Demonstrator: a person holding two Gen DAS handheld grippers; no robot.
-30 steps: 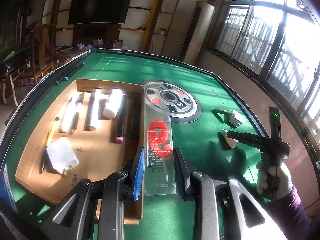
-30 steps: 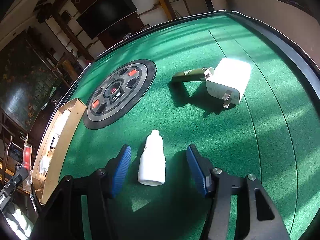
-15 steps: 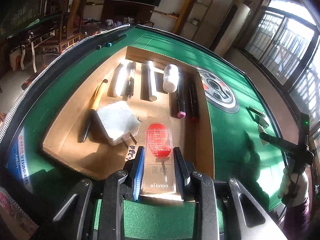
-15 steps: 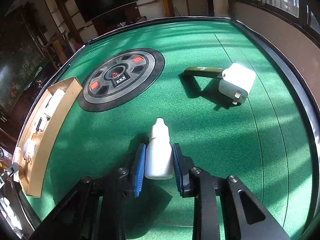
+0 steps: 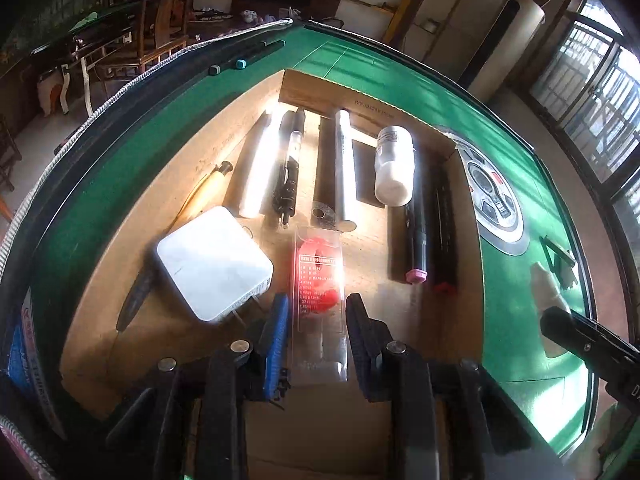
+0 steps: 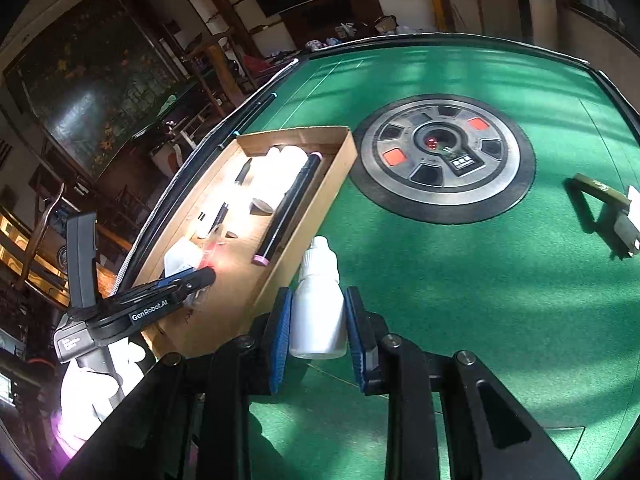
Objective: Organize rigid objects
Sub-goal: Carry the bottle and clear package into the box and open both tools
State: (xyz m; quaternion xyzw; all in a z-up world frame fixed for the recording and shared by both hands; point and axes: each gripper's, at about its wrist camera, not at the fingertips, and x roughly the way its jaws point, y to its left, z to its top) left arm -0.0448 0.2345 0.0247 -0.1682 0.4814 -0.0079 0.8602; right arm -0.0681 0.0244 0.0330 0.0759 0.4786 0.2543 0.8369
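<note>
My left gripper [image 5: 316, 316] is shut on a clear plastic case with red contents [image 5: 320, 280] and holds it low over the cardboard tray [image 5: 466, 240], beside a white charger [image 5: 214, 262]. The tray also holds pens, markers and a white bottle [image 5: 394, 166]. My right gripper [image 6: 318, 312] is shut on a small white dropper bottle [image 6: 318, 312], lifted above the green felt just right of the tray [image 6: 340, 160]. The left gripper [image 6: 200, 278] shows in the right wrist view over the tray.
The round dial panel [image 6: 444, 156] sits in the table's middle. An olive flat piece [image 6: 596, 190] and a white charger [image 6: 632, 220] lie at the right. Two teal-capped pens [image 5: 244, 58] rest on the far table rim. The table's raised edge runs along the left.
My left gripper carried the clear case further over the tray and lower. My right gripper lifted the dropper bottle and moved left toward the tray.
</note>
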